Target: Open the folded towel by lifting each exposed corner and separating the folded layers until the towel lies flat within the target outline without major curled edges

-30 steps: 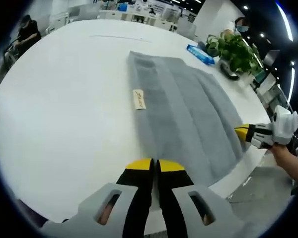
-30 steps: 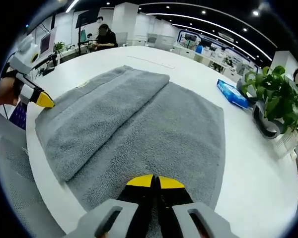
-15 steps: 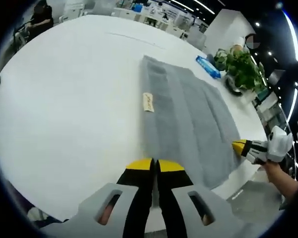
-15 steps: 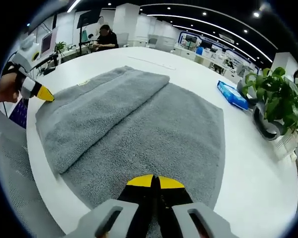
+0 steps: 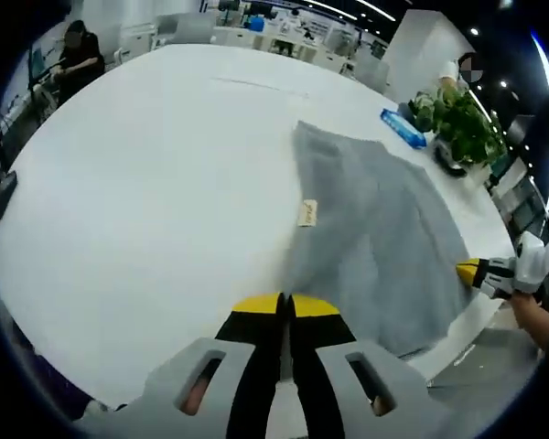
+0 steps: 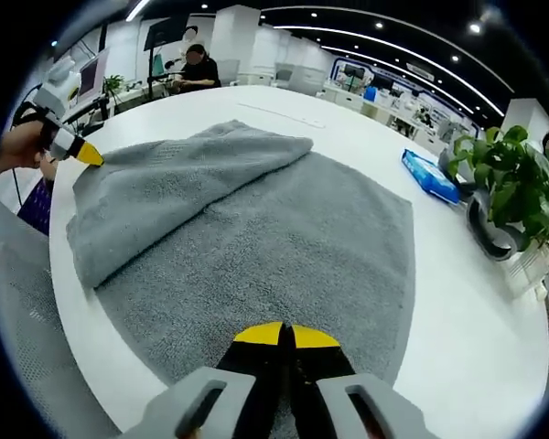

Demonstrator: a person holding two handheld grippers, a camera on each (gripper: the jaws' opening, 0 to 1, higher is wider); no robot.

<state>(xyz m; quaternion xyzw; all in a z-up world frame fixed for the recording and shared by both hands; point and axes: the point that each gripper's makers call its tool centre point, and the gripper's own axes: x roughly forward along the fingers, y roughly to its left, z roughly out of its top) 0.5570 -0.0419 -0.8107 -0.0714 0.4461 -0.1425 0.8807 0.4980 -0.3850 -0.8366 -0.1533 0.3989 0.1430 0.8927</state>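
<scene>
Two layers of the grey towel [image 6: 284, 238] remain to be separated; the lower layer lies spread on the white table [image 6: 457, 302], and the upper folded layer [image 6: 165, 197] rides over its far-left part in the right gripper view, with one corner raised off the surface. The left gripper [image 6: 84, 154], seen there at the left edge with a hand behind it, has its yellow tips closed on that raised corner; in its own view its jaws [image 5: 286, 305] are pressed together, with the towel's edge running into them and a small label [image 5: 306, 213] showing on the cloth. The right gripper [image 6: 286, 335] has its jaws together low over the near edge of the bottom layer; whether they pinch cloth or merely press on it I cannot tell; in the left gripper view it sits at the towel's right-hand edge [image 5: 471, 271].

The step in hand looks like peeling the upper fold open while the lower layer is pinned; the next move likely calls for carrying the held corner up and away across the bare table, keeping the cloth taut so the edge does not curl, with the right side anchored. A potted plant [image 6: 508, 197] and a blue packet [image 6: 430, 174] sit well clear; no target outline is discernible.
</scene>
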